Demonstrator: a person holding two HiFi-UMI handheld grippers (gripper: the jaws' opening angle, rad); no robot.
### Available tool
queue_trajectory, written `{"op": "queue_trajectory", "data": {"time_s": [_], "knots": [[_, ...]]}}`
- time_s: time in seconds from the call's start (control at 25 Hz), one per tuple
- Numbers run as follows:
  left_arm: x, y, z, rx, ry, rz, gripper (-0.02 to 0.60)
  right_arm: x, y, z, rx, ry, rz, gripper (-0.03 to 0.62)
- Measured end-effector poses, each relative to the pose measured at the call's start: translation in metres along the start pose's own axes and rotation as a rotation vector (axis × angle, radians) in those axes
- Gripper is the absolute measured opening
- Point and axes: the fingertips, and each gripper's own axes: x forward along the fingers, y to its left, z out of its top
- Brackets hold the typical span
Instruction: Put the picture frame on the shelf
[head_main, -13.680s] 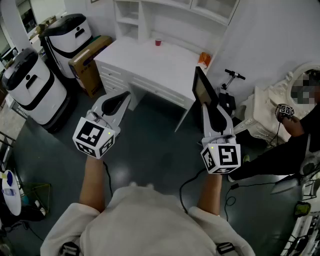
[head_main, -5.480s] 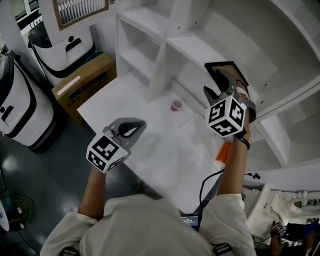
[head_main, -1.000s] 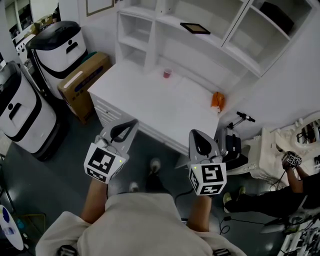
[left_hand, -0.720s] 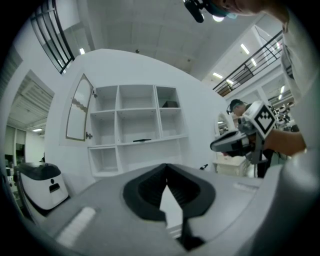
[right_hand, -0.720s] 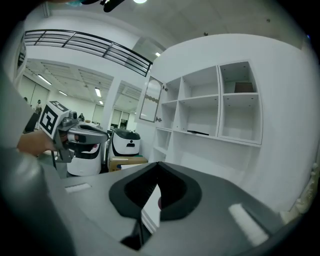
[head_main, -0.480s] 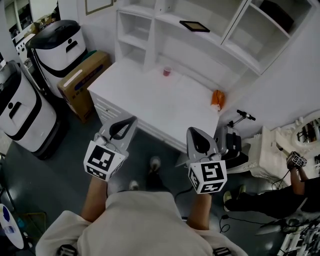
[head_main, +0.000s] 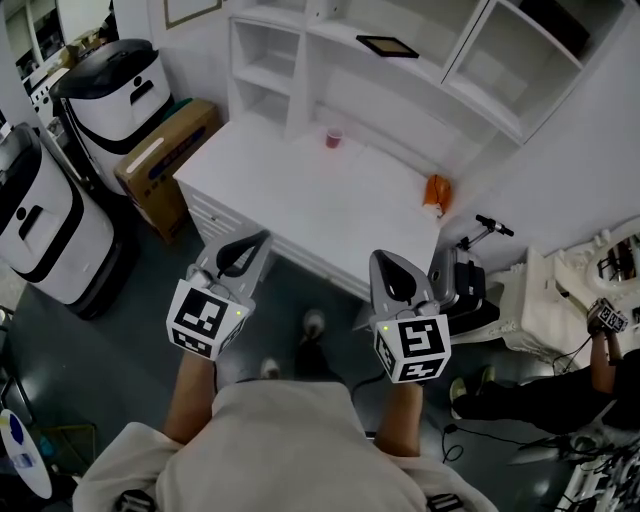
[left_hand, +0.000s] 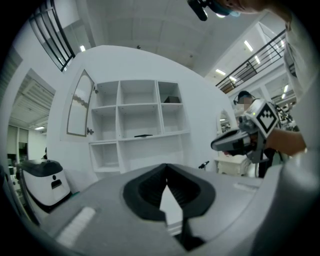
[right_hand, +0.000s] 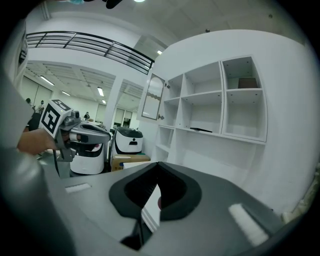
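Now, picture frame: lies flat on the shelf, above the table.
Left claw: pressed together, empty, short of the table.
Right claw: pressed together, empty, alongside.

picture frame: flat on the shelf above the desk, in the middle bay
desk: under the shelf unit, back edge against it
cup: on the desk, at the back, below and left of the frame
small item: on the desk's right end, well right of the cup; too small to tell what it is
cardboard box: on the floor, just left of the desk
machines: one behind the box, one nearer, further left
left gripper, right gripper: side by side over the floor before the desk's near edge, well apart from the frame
person: far right, on the floor
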Motion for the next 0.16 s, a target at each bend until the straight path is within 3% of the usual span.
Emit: {"op": "queue_trajectory", "data": {"time_s": [0.16], "knots": [[0.0046,0.0025,-0.0021,-0.004,0.009,0.002,0.003,0.0049,-0.0003,-0.0011,-0.003,0.006,0.009,0.006]]}}
